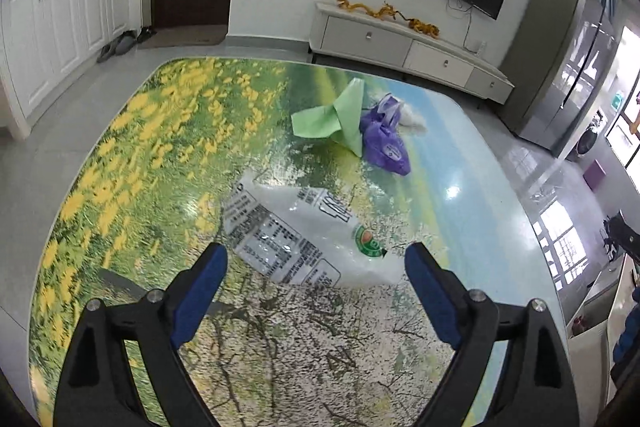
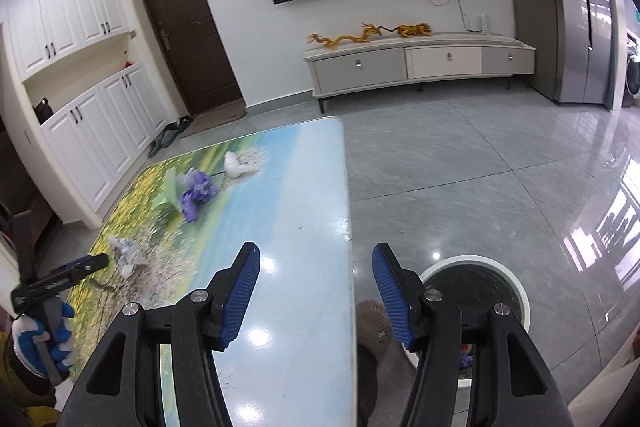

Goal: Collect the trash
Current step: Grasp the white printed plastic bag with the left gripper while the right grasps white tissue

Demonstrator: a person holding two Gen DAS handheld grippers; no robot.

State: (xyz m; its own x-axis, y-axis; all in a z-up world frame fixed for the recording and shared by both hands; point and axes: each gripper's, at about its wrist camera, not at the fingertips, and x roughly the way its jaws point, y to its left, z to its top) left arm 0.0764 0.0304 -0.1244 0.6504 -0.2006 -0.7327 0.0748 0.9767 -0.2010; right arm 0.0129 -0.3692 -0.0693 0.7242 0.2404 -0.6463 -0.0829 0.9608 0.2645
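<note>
On the landscape-print table [image 1: 132, 163] lies a crumpled clear plastic bag [image 1: 296, 211] with black print. My left gripper [image 1: 316, 255] hovers just short of it, jaws wide open and not touching it. Farther back are a green paper [image 1: 336, 115], a purple bag [image 1: 386, 143] and a white wad [image 1: 412, 119]. In the right wrist view my right gripper [image 2: 316, 251] stands open and empty over the table's right edge [image 2: 348, 227]. A white-rimmed bin [image 2: 476, 291] with a dark liner stands on the floor below it. The left gripper [image 2: 94, 261], in a gloved hand [image 2: 40, 339], is beside the plastic bag [image 2: 126, 255].
A low TV cabinet [image 2: 416, 63] with a yellow dragon figure stands at the far wall under a wall TV. A grey fridge [image 2: 580, 7] is at the right, white cupboards [image 2: 100, 131] and a dark door at the left. Glossy tiled floor [image 2: 460, 167] surrounds the table.
</note>
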